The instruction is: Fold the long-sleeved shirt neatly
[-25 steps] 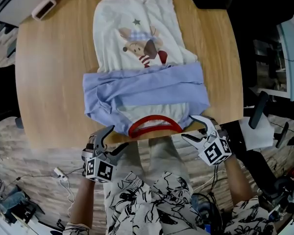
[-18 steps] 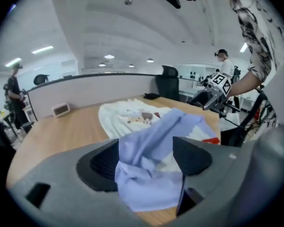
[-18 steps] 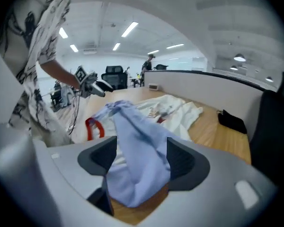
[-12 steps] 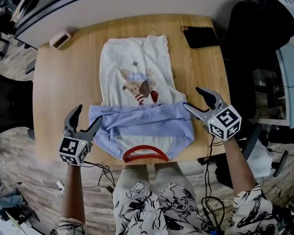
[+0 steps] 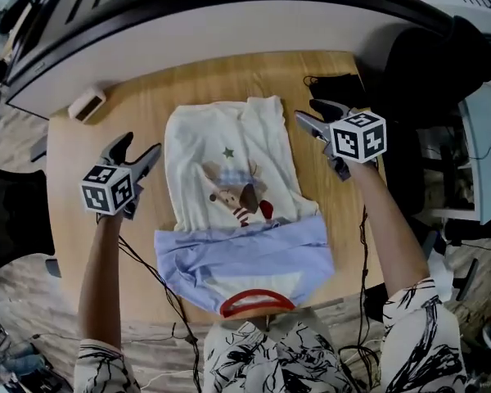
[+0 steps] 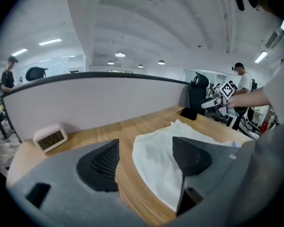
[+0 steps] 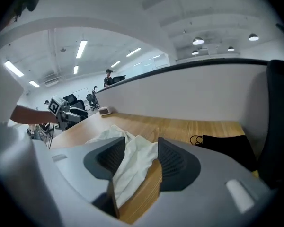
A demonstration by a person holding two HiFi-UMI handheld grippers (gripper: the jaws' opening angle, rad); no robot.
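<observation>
The long-sleeved shirt (image 5: 229,178) lies flat on the wooden table (image 5: 147,97). Its white cartoon-print body points away from me, the blue sleeves (image 5: 245,248) are folded across it, and the red collar (image 5: 258,303) is at the near edge. My left gripper (image 5: 135,152) hovers open just left of the hem's far left corner; in its own view the gripper (image 6: 146,160) frames the shirt (image 6: 156,150) edge and bare wood. My right gripper (image 5: 309,115) is at the far right hem corner. Its jaws (image 7: 141,157) have just been closing, the white cloth (image 7: 109,135) shows in the gap, and the pads are not pressing.
A small white clock (image 5: 86,105) sits at the table's far left corner and appears again (image 6: 49,138). A black pouch (image 5: 340,84) with a cord lies at the far right (image 7: 225,145). A grey partition (image 5: 229,23) backs the table. A dark chair (image 5: 425,64) stands to the right.
Both grippers have travelled from the near edge beside the collar to the far end, one on each side of the hem. The right jaws have narrowed. The shirt lies as before.
</observation>
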